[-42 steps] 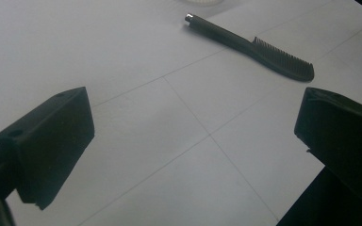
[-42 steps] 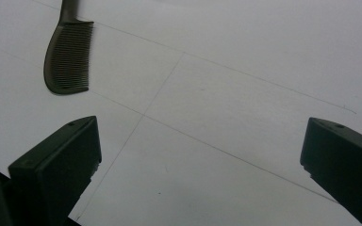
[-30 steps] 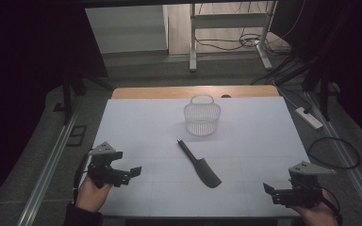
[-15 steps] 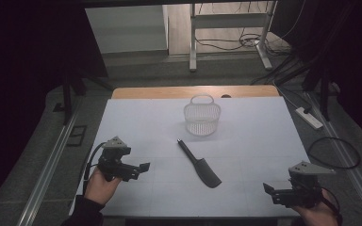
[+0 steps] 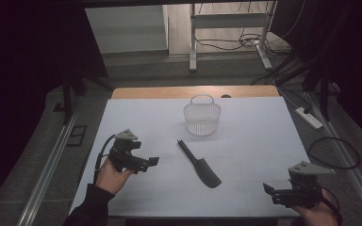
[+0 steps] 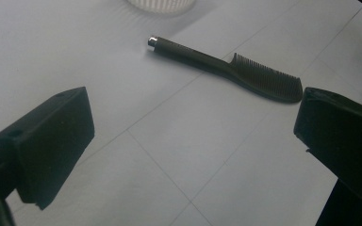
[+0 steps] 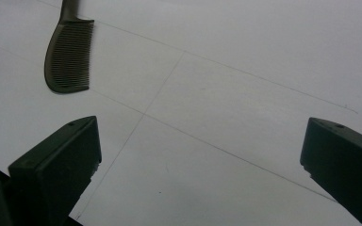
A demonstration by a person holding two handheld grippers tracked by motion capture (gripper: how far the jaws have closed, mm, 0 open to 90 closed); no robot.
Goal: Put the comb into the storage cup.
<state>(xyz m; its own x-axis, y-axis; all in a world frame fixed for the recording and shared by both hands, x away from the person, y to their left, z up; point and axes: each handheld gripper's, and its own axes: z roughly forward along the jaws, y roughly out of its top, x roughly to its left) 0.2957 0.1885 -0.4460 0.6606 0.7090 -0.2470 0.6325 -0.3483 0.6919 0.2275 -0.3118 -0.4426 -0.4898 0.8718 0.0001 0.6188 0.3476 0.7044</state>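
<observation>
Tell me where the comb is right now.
In the high view the dark comb lies flat near the middle of the white table, just in front of the clear basket, between the left tongs and the right tongs.

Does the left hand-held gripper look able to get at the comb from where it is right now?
Probably yes. The left hand-held gripper is open and points toward the comb, with bare table between them. The basket stands beyond the comb's handle, out of the way.

The high view looks forward and down from above the near edge of the white counter (image 5: pixel 245 141). Both gripper views sit low and close over it, sharing the dark plastic comb (image 6: pixel 245 70) at frame top.
</observation>
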